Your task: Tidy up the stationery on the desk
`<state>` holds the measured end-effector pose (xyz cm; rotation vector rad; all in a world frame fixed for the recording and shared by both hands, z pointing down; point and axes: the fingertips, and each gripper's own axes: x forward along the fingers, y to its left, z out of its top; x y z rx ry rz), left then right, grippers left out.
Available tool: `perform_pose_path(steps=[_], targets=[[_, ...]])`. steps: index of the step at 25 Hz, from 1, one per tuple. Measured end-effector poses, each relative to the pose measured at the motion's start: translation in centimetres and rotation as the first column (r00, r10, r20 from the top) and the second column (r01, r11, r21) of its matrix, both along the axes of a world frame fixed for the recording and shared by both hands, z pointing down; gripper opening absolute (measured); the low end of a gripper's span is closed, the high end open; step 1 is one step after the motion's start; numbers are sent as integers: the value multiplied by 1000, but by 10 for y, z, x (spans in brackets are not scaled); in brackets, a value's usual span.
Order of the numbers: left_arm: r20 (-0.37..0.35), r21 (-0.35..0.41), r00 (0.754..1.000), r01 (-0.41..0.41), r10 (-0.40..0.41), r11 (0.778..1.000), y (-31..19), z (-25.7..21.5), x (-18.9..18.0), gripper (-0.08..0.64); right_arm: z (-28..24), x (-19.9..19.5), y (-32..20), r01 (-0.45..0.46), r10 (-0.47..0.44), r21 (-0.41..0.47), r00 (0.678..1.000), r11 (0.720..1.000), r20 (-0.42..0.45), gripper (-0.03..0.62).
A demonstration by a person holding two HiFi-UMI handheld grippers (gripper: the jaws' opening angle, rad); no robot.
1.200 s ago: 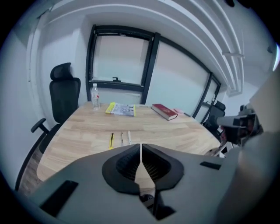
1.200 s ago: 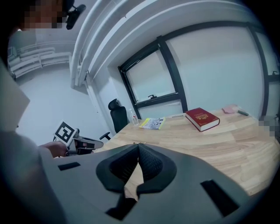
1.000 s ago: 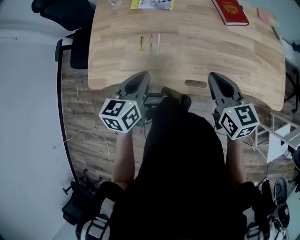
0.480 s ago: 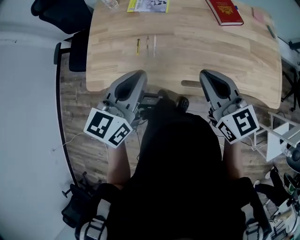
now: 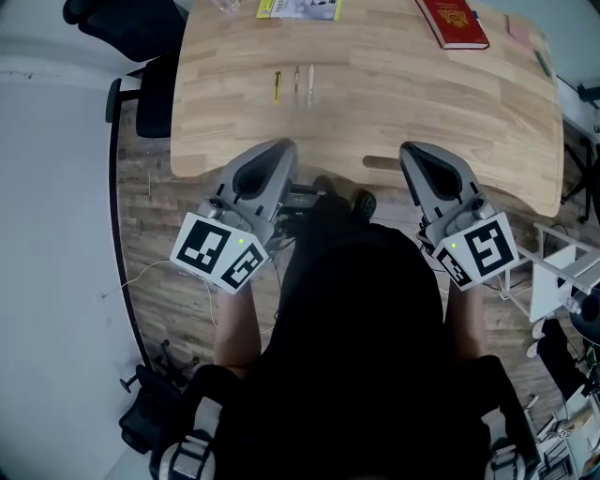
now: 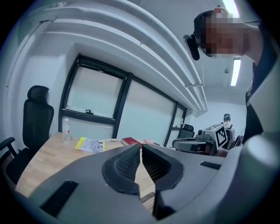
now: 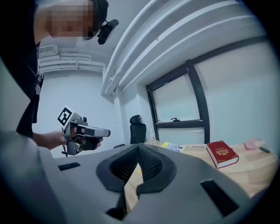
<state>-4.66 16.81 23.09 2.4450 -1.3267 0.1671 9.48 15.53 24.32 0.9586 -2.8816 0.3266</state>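
Currently, from the L: black office chair [image 5: 148, 94] is sitting just off the desk's [image 5: 394, 108] left edge. Clear bottle [image 5: 223, 5] is standing at the far left corner, partly cut off by the frame. Left gripper [image 5: 274, 150] is hovering over the near desk edge, jaws pressing together tip to tip, nothing btwn them. Ahead of it, 3 pens are lying side by side, approx parallel and not touching: yellow pen [image 5: 277, 87], thin grey pen [image 5: 296, 81], white pen [image 5: 310, 84]. Yellow booklet [image 5: 300, 9] is lying flat at the far edge, behind the pens. Right gripper [image 5: 419, 152] is hovering over the near edge, right of centre, jaws also meeting at the tips, empty. Red book [image 5: 453, 23] is lying flat at the far edge, well apart from the pens. Pink pad [image 5: 517, 31] is sitting near the far right corner, w/ a dark pen [image 5: 542, 63] lying just beside it by the right edge.
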Motion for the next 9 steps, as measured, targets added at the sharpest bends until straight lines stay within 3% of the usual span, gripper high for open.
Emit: perform_pose_path(steps=[9], targets=[[5, -14, 1000, 0, 0, 1000, 6, 6, 0, 43, 6, 0, 9, 1, -1, -5, 1000, 1000, -14, 20]])
